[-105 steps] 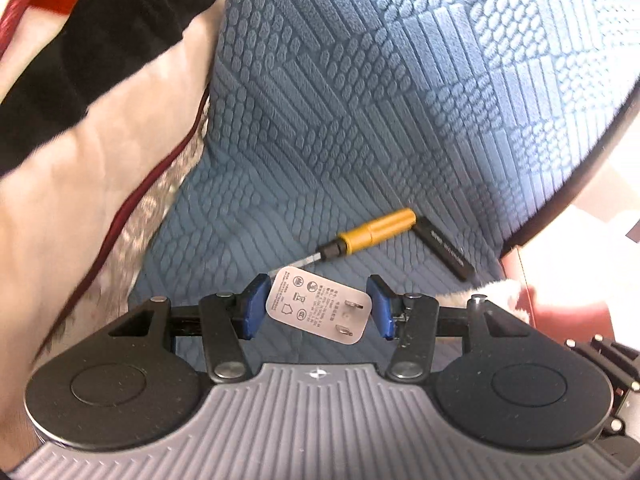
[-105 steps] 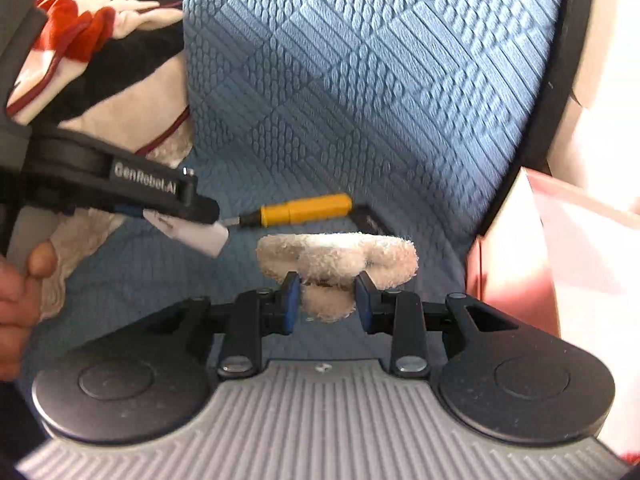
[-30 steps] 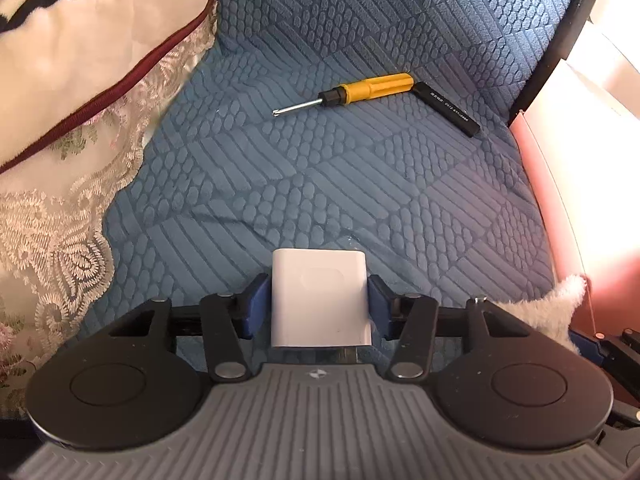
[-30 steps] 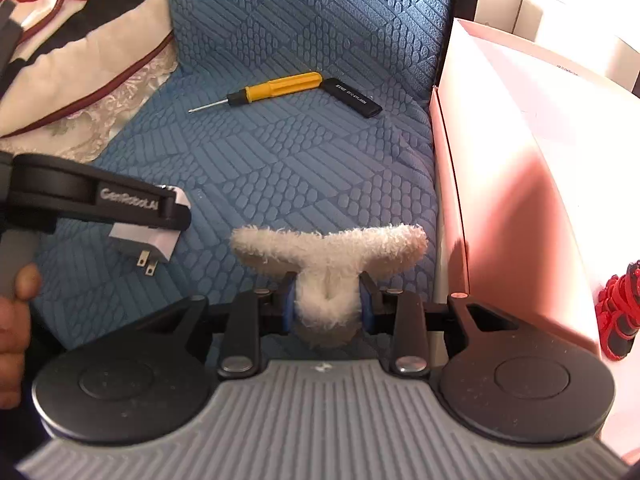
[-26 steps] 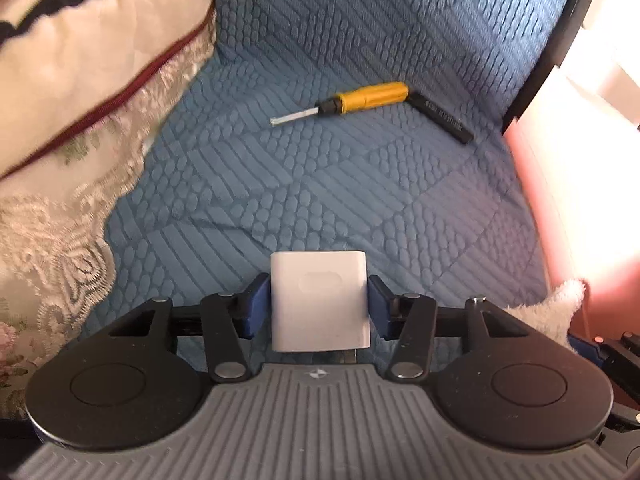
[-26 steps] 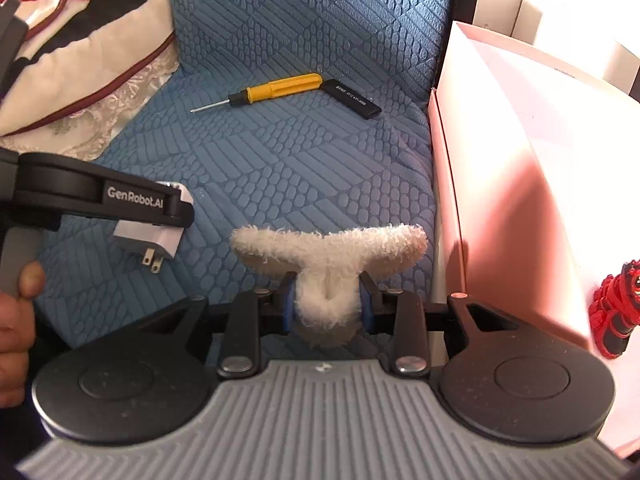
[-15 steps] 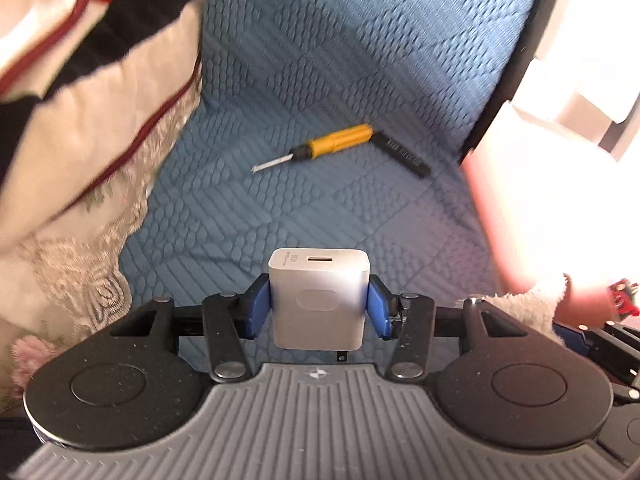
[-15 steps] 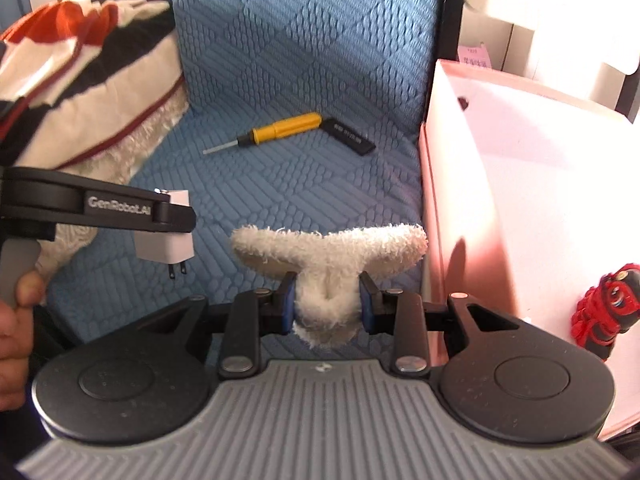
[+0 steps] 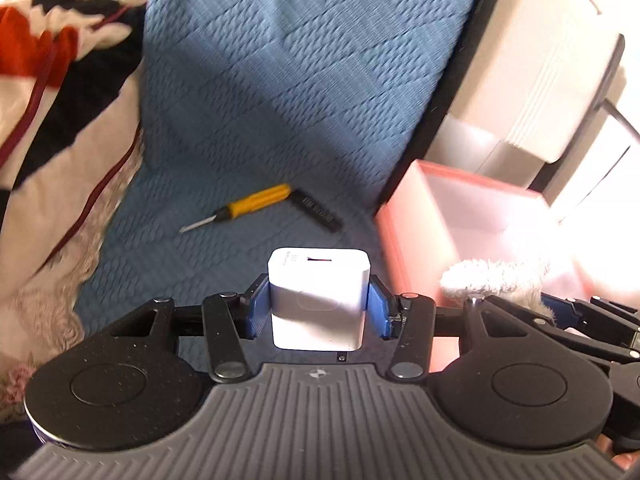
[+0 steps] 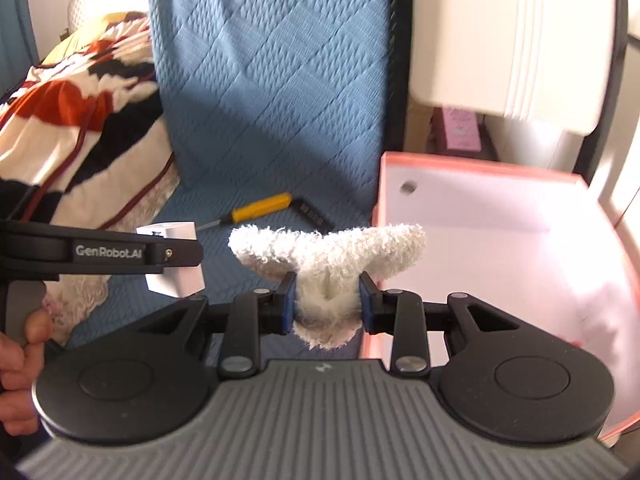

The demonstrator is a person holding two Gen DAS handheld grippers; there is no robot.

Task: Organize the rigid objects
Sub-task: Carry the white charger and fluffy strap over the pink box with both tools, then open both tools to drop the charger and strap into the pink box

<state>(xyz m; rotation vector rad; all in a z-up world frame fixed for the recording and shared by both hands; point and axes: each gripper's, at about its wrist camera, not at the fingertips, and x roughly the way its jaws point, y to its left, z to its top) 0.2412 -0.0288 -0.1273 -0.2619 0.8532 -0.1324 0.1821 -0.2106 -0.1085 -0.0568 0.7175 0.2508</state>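
the left gripper clamps a white cube-shaped plastic charger above the blue quilted seat; the right gripper pinches a fluffy white plush piece. carrying step: next, move right and release over the pink open box.

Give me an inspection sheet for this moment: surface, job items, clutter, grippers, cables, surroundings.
Surface: blue quilted seat cushion, partly in shadow.
Job's things: white charger block in the left gripper; yellow-handled screwdriver and black stick lying on the cushion, ends close together; pink box open beside the seat.
Clutter: white fluffy item in the right gripper; patterned blanket on the seat's left.
Grippers: both shut on their loads, both off the cushion.
Cables: nothing seen.
Surroundings: white panel behind the box; images motion-blurred.
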